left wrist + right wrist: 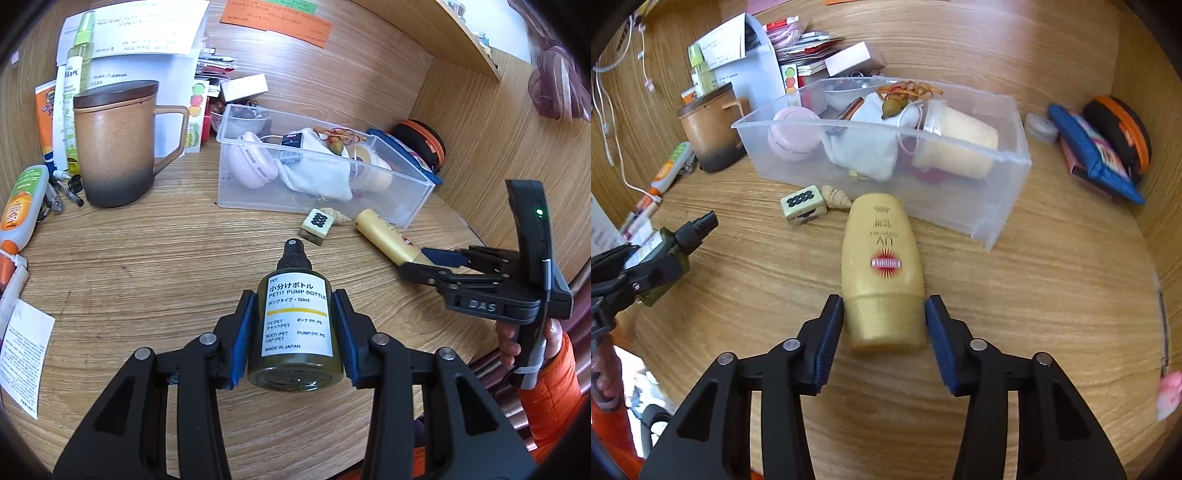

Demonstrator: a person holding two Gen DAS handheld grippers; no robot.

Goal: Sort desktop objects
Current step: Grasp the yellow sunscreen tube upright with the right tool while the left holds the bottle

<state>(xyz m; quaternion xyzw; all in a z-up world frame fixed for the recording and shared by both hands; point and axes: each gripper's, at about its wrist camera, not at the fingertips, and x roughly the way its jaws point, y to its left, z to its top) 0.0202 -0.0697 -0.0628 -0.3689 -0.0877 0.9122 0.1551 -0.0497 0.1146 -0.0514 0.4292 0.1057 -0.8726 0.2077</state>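
In the left wrist view, the left gripper [295, 325] clamps a small green pump bottle [295, 328] above the wooden desk [147, 266]; beyond it sit a domino tile [317, 224], a clear plastic bin [413, 199] and a brown mug [114, 147]. In the right wrist view, the right gripper [884, 325] straddles the cap end of a yellow sunscreen bottle [881, 273] lying on the desk just before the bin; the left pad touches it, the right sits just beside it, not yet squeezing

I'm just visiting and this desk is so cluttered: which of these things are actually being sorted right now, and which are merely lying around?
In play:
- green pump bottle, clamped in the left gripper
- yellow sunscreen bottle, between the right gripper pads
- clear bin, already part filled

Lying about:
- brown lidded mug
- papers
- mahjong tile
- blue pouch
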